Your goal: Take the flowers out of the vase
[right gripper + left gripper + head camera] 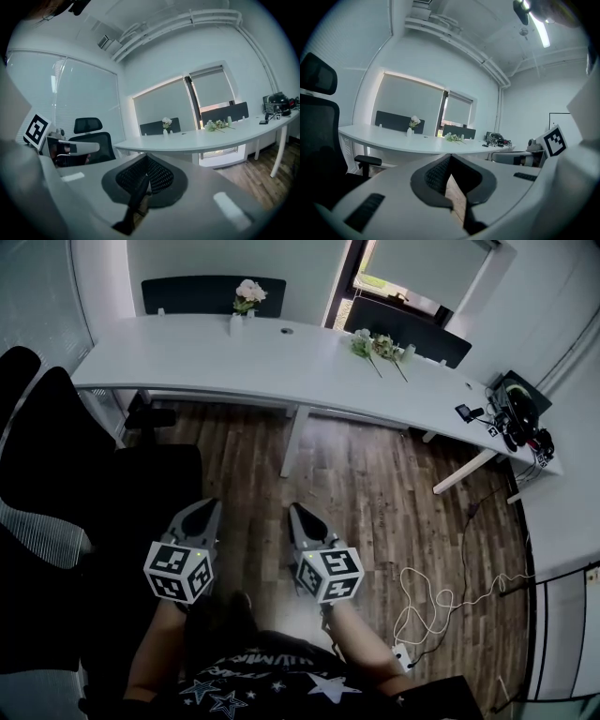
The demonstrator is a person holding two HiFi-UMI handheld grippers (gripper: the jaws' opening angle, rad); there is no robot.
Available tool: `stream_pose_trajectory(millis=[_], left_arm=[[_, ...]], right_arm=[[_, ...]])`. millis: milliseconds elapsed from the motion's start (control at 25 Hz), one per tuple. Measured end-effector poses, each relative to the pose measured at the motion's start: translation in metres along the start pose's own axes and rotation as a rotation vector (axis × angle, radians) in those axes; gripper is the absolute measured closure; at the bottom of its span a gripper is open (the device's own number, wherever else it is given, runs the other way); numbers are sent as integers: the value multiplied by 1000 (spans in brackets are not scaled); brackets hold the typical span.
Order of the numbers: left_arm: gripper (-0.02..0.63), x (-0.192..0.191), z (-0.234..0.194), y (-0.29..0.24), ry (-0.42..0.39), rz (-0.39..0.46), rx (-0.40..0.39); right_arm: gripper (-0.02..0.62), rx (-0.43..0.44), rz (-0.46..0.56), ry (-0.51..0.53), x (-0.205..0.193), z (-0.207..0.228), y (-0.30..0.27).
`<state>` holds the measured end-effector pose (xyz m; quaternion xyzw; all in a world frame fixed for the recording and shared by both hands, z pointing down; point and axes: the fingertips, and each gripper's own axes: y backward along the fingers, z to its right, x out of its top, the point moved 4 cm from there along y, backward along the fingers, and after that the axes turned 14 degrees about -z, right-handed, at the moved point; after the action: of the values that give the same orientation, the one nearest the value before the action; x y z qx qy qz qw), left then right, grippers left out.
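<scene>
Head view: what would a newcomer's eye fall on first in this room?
The long white desk curving across the top, with a small vase of flowers at its far edge and loose flowers lying further right. Low in front, the left gripper and right gripper are shut and empty.

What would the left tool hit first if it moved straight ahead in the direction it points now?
Probably the front edge of the white table. The left tool, shut and empty, points at it across wooden floor; nothing stands between. Depth is unclear, so it might pass under the edge.
</scene>
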<state>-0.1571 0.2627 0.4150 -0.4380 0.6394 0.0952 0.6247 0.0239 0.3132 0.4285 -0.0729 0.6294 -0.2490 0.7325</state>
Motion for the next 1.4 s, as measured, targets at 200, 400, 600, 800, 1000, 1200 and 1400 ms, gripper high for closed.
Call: stream_pose_trajectory(millis=[200,400,600,800,1000,1200,1400], left_arm=[[598,15,-36,-22,21,-7,-15],[598,23,-72,-44,29,-10,-32],[598,33,-104,-58,28,-19,-45],[598,41,-117,-70,38,-24,-52],[598,46,-123,-88,36,-36,-53],[598,59,-142,-113,29,-43,-23],[598,79,-169,-148,61,-42,25]], right_arm=[[600,-14,-10,-6,18,2,-38],[600,-87,-7,-26,29,12,-75],[600,-129,8,-67,40,17,-101],[600,-134,0,-64,46,21,-116],[600,-163,13,-73,57,40,-132],[600,-122,31,-84,73,62,-169],[597,1,27,-34,100,75,-216]])
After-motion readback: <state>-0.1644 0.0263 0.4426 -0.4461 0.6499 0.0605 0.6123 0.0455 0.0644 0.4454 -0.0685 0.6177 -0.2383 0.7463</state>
